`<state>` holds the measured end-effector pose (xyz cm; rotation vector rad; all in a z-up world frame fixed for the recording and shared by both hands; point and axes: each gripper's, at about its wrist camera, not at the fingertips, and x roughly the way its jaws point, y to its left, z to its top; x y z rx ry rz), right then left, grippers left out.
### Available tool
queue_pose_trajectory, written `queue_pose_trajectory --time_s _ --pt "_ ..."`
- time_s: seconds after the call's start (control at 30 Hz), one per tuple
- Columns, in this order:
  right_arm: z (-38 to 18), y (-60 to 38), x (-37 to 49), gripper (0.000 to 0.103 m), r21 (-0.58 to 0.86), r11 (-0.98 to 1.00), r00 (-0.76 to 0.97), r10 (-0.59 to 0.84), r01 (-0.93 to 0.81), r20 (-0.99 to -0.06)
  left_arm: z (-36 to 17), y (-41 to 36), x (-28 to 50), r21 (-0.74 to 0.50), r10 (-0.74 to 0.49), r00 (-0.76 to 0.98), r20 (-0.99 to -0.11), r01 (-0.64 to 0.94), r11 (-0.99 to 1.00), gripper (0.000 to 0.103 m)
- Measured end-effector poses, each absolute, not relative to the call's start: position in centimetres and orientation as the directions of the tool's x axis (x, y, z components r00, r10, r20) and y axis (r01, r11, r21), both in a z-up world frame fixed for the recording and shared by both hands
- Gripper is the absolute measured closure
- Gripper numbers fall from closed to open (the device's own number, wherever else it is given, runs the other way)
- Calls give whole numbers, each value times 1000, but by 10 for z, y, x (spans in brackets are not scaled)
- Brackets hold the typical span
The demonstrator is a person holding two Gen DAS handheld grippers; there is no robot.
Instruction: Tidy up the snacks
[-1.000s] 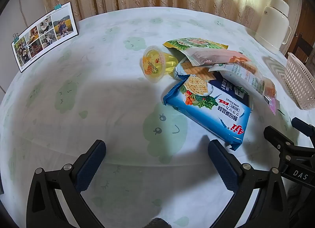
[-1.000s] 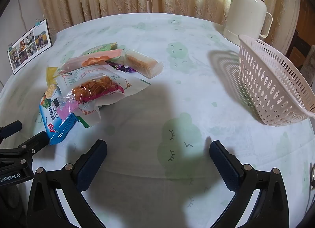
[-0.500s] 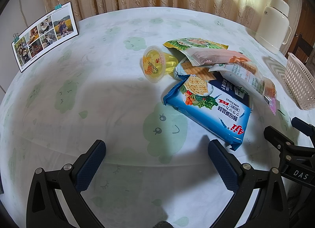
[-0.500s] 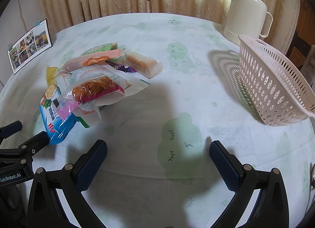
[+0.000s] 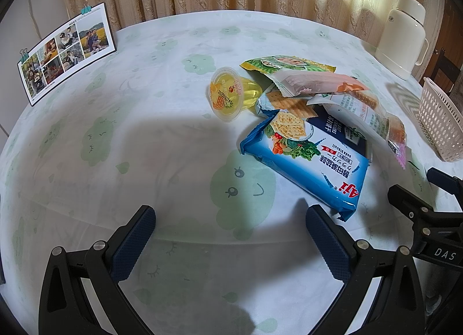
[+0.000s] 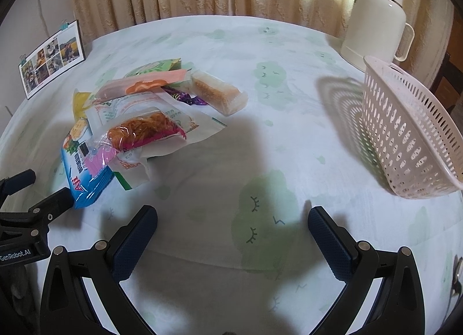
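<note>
Nothing is sorted yet: both the left tool and right tool gape wide and empty, the snack pile lying ahead-left of the right tool, the basket ahead-right, apparently unfilled.

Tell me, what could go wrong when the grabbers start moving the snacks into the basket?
1. The snacks lie piled up. Pulling the blue cracker pack from underneath could drag the packets above off with it.
2. The jelly cup lies on its side, so it might roll away if bumped.
3. The pink basket sits near the table's edge, next to the thermos; a hard drop could push it.
</note>
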<state>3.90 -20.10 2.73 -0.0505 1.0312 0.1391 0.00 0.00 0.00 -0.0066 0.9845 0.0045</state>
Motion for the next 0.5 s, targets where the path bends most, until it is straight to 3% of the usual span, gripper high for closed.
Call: queue_pose_trajectory --time_s 0.5 --pt "27 -201 41 0 29 986 494 107 -163 -863 0 0 0 -4 0 553 -833 -6 1000 0"
